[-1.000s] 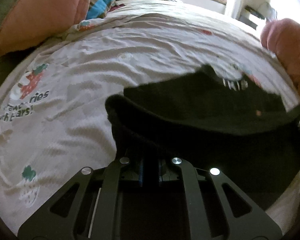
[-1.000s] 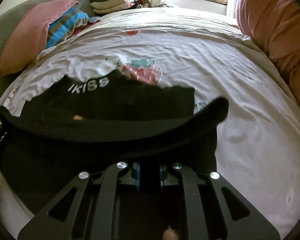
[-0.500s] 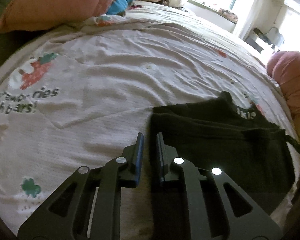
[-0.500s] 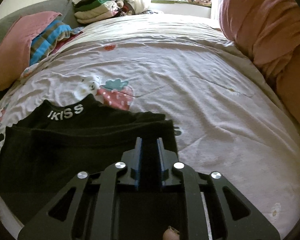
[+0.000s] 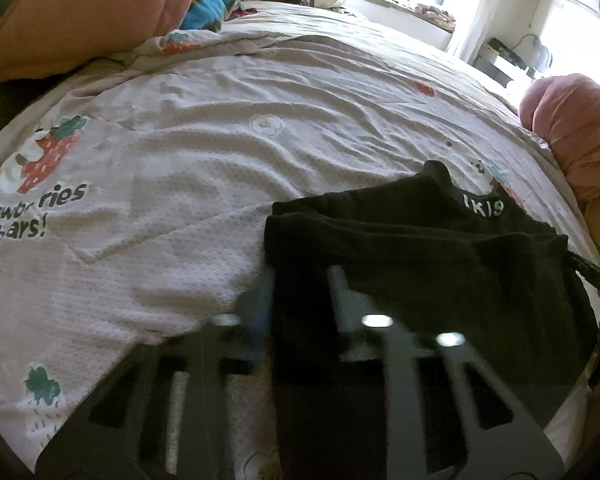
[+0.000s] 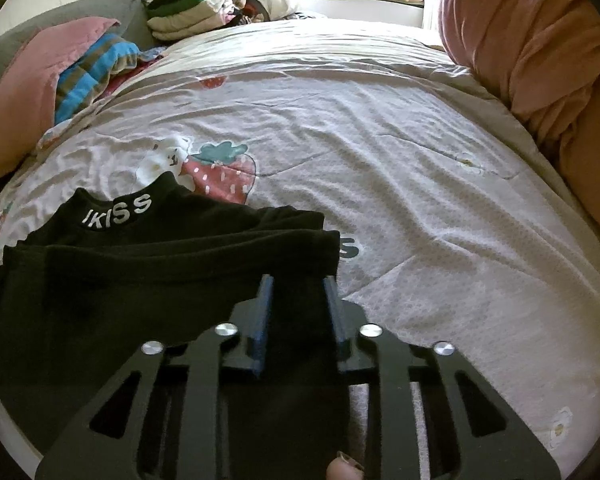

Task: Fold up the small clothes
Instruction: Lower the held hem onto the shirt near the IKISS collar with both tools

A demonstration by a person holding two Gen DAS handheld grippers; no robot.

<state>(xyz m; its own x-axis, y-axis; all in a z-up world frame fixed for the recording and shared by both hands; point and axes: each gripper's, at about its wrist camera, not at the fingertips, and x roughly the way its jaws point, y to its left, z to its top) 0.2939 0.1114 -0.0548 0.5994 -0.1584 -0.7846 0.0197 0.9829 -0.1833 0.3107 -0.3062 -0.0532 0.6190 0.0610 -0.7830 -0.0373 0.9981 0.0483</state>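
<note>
The black top [image 6: 148, 276] is laid flat on the sheet [image 6: 380, 152], its lower half doubled up toward the lettered collar [image 6: 118, 214] so that a fold is formed. The right gripper [image 6: 298, 312] is seen with its jaws parted over the top's near right corner, nothing pinched, apparently so the cloth can settle. The left gripper [image 5: 300, 312] is blurred at the near left edge; its jaws look spread and released too

Spread tongs [image 5: 300, 292] over folded black garment [image 5: 440, 264]
</note>
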